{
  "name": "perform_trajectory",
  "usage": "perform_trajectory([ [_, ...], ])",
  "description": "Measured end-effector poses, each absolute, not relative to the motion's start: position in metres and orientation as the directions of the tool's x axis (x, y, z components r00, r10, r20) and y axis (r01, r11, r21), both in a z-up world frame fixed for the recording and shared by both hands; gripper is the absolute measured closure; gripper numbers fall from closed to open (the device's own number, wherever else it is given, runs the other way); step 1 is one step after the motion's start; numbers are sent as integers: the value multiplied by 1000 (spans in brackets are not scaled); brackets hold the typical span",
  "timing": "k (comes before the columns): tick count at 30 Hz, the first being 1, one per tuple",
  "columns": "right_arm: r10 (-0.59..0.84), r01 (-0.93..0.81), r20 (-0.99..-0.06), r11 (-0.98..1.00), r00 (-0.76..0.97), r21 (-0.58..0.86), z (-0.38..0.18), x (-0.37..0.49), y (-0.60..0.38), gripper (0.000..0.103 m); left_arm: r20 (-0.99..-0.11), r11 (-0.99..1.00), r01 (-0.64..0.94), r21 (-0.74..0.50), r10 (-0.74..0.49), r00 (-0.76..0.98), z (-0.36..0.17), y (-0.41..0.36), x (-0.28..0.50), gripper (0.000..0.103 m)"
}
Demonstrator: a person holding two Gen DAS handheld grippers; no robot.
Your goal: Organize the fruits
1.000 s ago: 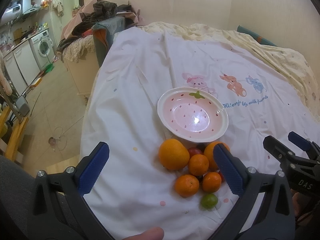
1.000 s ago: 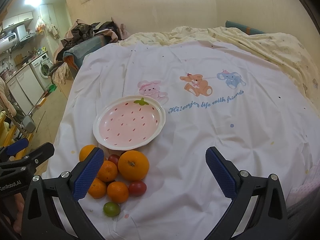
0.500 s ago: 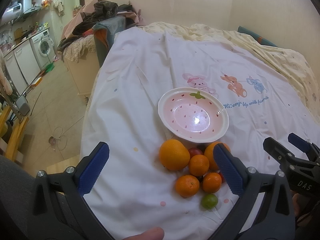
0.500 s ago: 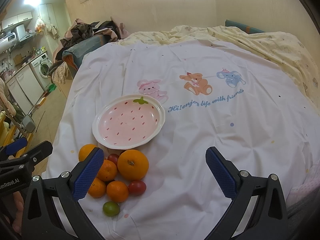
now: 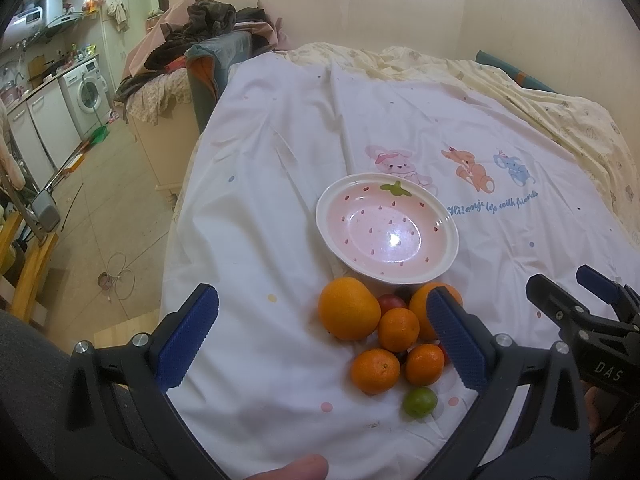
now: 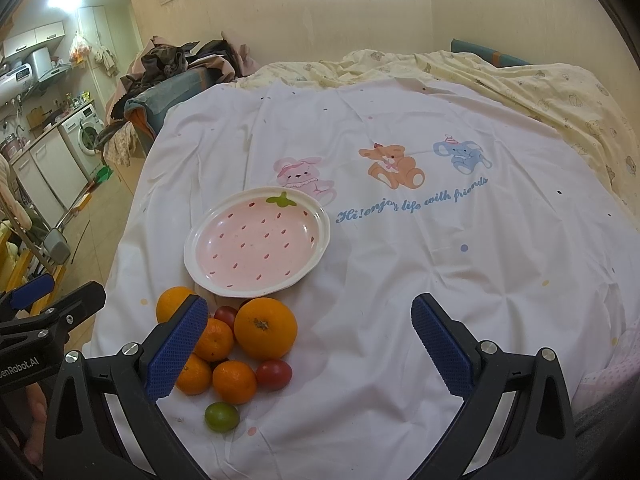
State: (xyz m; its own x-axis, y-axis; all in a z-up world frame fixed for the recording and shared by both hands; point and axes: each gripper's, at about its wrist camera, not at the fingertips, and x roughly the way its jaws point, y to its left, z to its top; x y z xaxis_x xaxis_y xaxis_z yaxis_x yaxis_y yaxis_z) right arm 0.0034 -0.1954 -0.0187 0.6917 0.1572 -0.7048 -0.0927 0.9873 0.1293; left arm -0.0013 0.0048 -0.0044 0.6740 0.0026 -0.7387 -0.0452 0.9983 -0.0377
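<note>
Both tools, left tool (image 5: pixel 320 336) and right tool (image 6: pixel 308 344), gape empty; the large orange (image 6: pixel 265 328) looks firm, round, roll-prone, best pinched across its middle.

Bare white sheet (image 6: pixel 420 280) right of the strawberry plate (image 6: pixel 320 240) and fruit cluster (image 6: pixel 240 344) — open passage there for the right tongs (image 6: pixel 308 344), spread wide above it. Bare sheet too left of the pile, under the left tongs (image 5: pixel 320 336). Fruits packed touching, just beside the plate's near rim — tight between them. Green fruit (image 6: pixel 221 416) slightly apart at the near edge, reachable from the front.
</note>
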Motion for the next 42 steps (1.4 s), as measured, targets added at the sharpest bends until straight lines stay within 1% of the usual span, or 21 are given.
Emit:
perform_trajectory([
  [26, 158, -92, -707, 987, 689, 131, -20, 3, -195, 0, -747, 998, -46, -39, 1, 665, -6, 6, -2, 0],
  [31, 165, -77, -724, 985, 670, 154, -23, 5, -198, 0, -797, 996, -83, -32, 24, 603, -17, 14, 5, 1],
  [33, 160, -62, -736, 985, 657, 160, -25, 7, -200, 0, -841, 994, -100, -54, 8, 540, -30, 20, 12, 1],
  [35, 164, -48, -748, 984, 644, 175, -28, 10, -204, 0, -897, 991, -110, -72, -16, 442, -51, 21, 17, 1],
  [36, 166, -40, -753, 982, 637, 182, -29, 11, -205, 0, -924, 991, -106, -86, -40, 379, -64, 20, 20, 1],
  [37, 166, -33, -759, 982, 629, 188, -31, 12, -206, 0, -939, 990, -97, -105, -66, 338, -72, 18, 21, 5],
  [38, 166, -28, -763, 981, 625, 190, -32, 13, -207, 0, -947, 988, -89, -123, -90, 309, -78, 16, 22, 11],
  [39, 165, -22, -768, 981, 619, 194, -33, 13, -208, 0, -954, 987, -78, -140, -114, 278, -84, 12, 23, 13],
  [40, 166, -16, -772, 980, 614, 199, -34, 14, -210, 0, -959, 985, -59, -159, -141, 245, -91, 6, 23, 19],
  [42, 172, -5, -778, 977, 605, 212, -36, 16, -212, 0, -963, 984, -40, -172, -160, 216, -98, -3, 24, 24],
])
